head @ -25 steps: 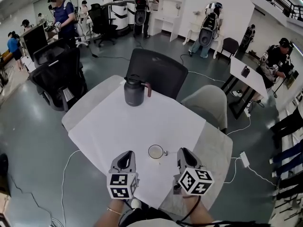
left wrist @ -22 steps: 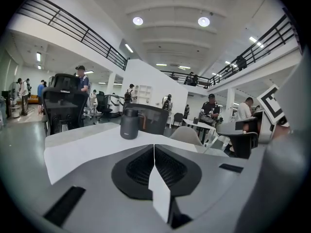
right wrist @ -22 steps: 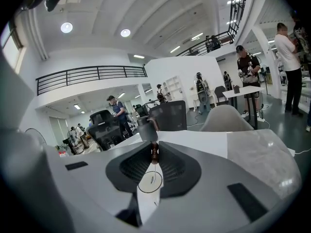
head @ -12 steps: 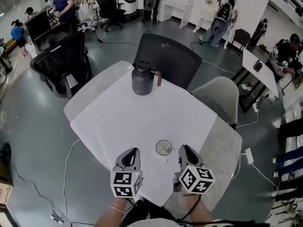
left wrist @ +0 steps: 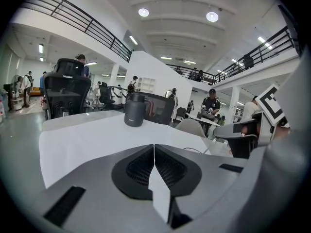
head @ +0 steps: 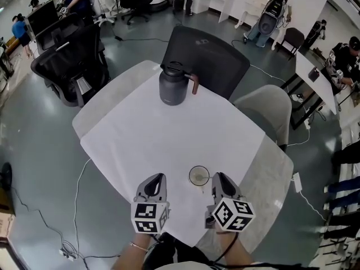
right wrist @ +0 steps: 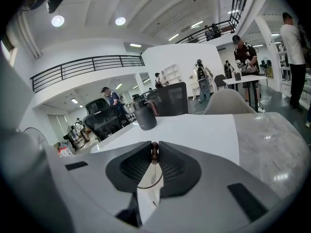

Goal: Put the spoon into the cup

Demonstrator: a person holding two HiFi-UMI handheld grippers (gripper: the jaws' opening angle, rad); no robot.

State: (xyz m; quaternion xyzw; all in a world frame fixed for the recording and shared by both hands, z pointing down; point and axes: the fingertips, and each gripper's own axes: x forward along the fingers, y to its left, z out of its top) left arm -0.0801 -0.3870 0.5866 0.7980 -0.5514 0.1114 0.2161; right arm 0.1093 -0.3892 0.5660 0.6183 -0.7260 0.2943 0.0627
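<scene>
My right gripper [right wrist: 154,147] has its jaws clamped on the brown end of the spoon [right wrist: 153,166], which reaches down to the rim of the cup [head: 198,168] at the near edge of the white worktop [head: 146,139]. My left gripper [left wrist: 154,149], left of the cup, has its jaws pressed together on nothing.

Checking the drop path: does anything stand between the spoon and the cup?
Nothing visible does. The right gripper holds the spoon right at the cup; the thermos jug stands far across the table.
</scene>
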